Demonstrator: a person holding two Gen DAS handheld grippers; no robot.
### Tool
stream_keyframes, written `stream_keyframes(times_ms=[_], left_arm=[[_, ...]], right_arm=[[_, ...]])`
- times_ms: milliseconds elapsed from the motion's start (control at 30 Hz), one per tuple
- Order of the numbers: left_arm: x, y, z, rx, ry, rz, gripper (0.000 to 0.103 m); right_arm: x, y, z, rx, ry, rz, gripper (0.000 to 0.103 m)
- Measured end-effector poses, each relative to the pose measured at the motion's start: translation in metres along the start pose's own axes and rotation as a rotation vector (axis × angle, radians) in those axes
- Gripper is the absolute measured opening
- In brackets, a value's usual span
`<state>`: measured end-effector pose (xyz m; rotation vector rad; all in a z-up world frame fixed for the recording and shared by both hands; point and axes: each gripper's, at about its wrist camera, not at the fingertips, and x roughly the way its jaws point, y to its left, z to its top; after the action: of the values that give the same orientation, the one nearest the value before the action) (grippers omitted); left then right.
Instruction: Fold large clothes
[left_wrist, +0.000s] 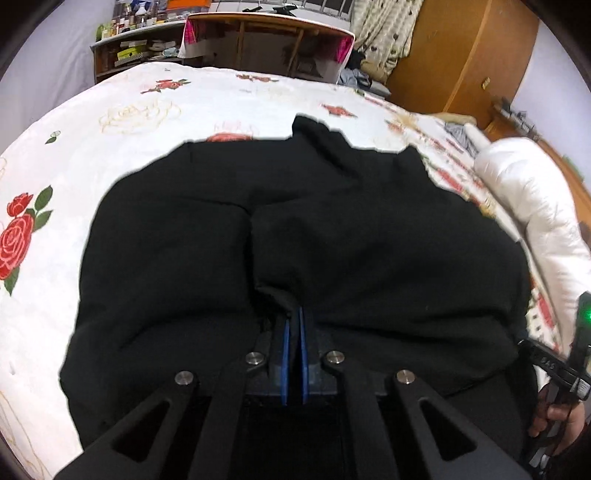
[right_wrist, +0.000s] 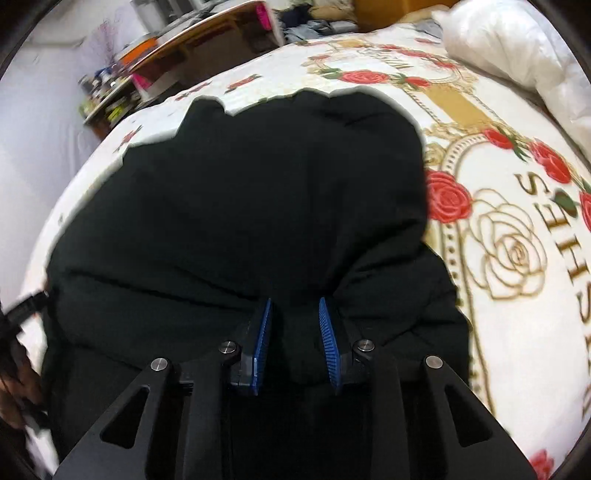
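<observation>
A large black garment (left_wrist: 295, 229) lies spread on a white bed cover with red roses (left_wrist: 110, 110). My left gripper (left_wrist: 294, 314) is shut on a pinched fold of its near edge, the blue pads almost together. In the right wrist view the same black garment (right_wrist: 240, 192) fills the middle. My right gripper (right_wrist: 295, 306) has its blue pads apart with a bunch of the black cloth sitting between them; the pads do not squeeze it. The right gripper's body and the hand holding it show at the right edge of the left wrist view (left_wrist: 576, 354).
A white duvet (left_wrist: 528, 206) is heaped at the bed's right side, also in the right wrist view (right_wrist: 517, 48). A wooden desk (left_wrist: 266, 33) and cluttered shelves (left_wrist: 129, 40) stand beyond the bed's far edge. A wooden wardrobe (left_wrist: 461, 48) is at the back right.
</observation>
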<state>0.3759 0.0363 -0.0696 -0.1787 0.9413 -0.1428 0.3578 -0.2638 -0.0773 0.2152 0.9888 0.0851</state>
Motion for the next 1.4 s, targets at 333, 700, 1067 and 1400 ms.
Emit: stream_keyframes(times_ms=[333,700,1067,1400], left_arm=[[-0.061,0.038,-0.001,-0.107,-0.097,0.059,0.01],[-0.011,-0.038,0.048,0.107,-0.103,0.0,0.01],[0.045,-0.015,0.032,0.05,-0.066,0.04,0.006],[-0.035,-0.003,-0.001,0.014,-0.131,-0.004,0.005]], right_arm=[[-0.056,-0.014,0.02,-0.007,-0.098,-0.028,0.027],[-0.021,-0.036,0.061,0.019,-0.096,-0.061,0.027],[0.023,-0.058,0.051,0.061,-0.046,-0.049,0.026],[-0.051,-0.036,0.021,-0.007,-0.105,-0.011,0.026]])
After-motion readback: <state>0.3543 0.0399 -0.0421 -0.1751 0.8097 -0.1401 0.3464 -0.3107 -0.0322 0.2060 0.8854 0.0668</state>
